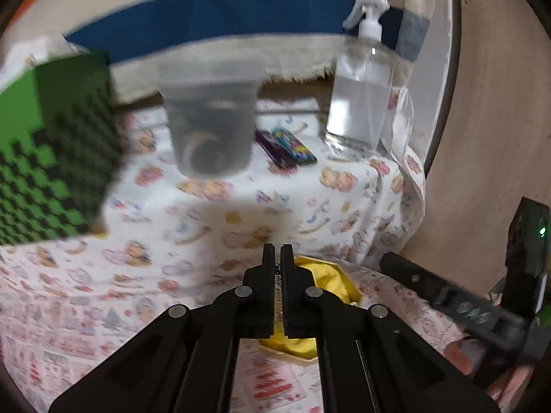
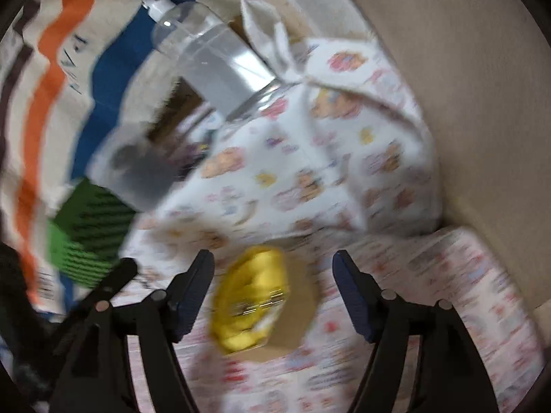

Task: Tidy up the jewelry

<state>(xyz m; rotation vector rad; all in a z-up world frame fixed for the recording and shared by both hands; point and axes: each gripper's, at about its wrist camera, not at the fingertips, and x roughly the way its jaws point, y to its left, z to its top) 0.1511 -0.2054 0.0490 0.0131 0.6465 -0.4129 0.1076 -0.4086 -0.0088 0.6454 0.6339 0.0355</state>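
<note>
Two hand-held grippers hang over a table (image 1: 213, 227) covered with a white cloth printed with small pastel figures. From the left wrist view, the left hand-held gripper (image 1: 277, 253) has its black fingers drawn together, with only a thin slit between them; whether anything sits in that slit cannot be told. Directly beneath its fingers lies a shallow gold-edged jewelry box (image 1: 346, 277) lined with crumpled yellow fabric (image 1: 323, 277). From the right wrist view, the right hand-held gripper (image 2: 273, 258) has its blue-padded fingers spread wide apart, holding nothing, and the same box (image 2: 296, 313) lies on the cloth between and beyond them, its yellow lining carrying a small glinting metallic piece (image 2: 261, 304) too blurred to identify. Farther back on the table stands a translucent grey cup (image 1: 210, 117) with curved ring-like shapes showing faintly inside it. To its left sits a green and black checkered box (image 1: 51, 158), to its right a small dark wrapped packet (image 1: 286, 146) lying flat, and at the far right a clear spray bottle (image 1: 361, 93) with a white trigger, upright. A striped cream, blue and orange cloth (image 1: 213, 13) hangs behind the table.
</note>
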